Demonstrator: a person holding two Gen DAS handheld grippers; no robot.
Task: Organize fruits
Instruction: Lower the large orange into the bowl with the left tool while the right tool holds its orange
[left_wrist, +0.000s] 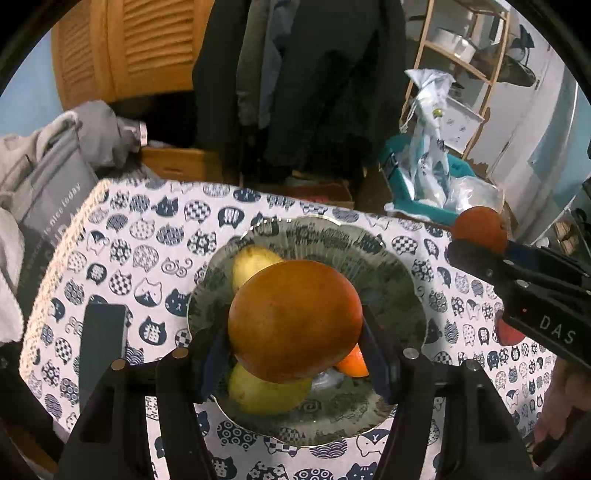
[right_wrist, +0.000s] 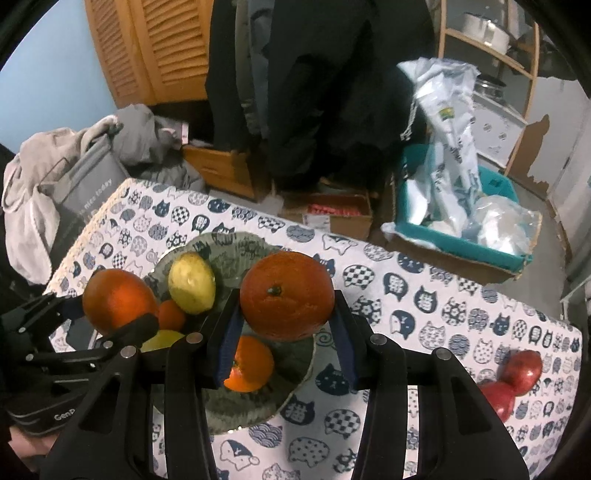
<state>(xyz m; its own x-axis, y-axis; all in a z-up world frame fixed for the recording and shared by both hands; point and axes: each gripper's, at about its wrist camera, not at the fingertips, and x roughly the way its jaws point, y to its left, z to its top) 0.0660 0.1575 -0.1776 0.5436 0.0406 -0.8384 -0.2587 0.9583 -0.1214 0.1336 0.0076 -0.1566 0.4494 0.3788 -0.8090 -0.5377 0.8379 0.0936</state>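
Now both oranges hang above the plate, one clamped in the left gripper, one in the right gripper, so delivery is underway, and next comes lowering beside the lemons, then releasing.

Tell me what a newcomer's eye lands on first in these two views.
First, two big oranges held aloft: one orange clamped in the left gripper, another orange clamped in the right gripper, both over the glass plate. Next, the plate already holds yellow lemons and small tangerines. Last, the cat-print tablecloth, with red apples at its right edge.
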